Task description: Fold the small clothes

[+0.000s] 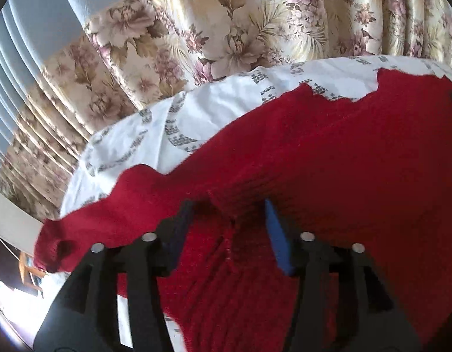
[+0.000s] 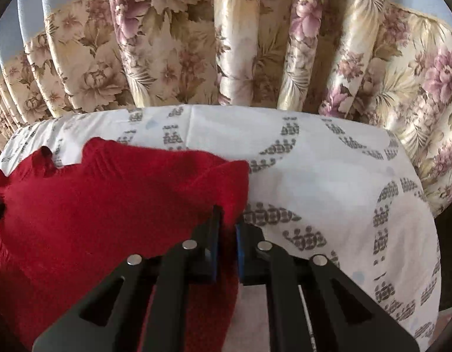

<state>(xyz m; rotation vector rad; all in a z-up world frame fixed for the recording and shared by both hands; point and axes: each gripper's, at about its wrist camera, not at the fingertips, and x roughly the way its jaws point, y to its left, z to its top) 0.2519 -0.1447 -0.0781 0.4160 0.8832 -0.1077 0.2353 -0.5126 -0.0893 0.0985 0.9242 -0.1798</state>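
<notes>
Floral curtain [image 2: 226,44], white patterned sheet [image 2: 328,176], pale blue wall [image 1: 35,29]

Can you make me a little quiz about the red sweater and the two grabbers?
1. True or false: the right hand-held gripper is pinching the red sweater.
2. What lies under the sweater? A) a bare wooden table B) a white patterned sheet C) a blue towel
3. Fill in: behind the sheet hangs a ____ curtain.

Key
1. True. Its pads are closed on a fold at the sweater's edge.
2. B.
3. Flowered. Extra: the left hand-held gripper has its jaws apart over the sweater, not pressing on it.
</notes>
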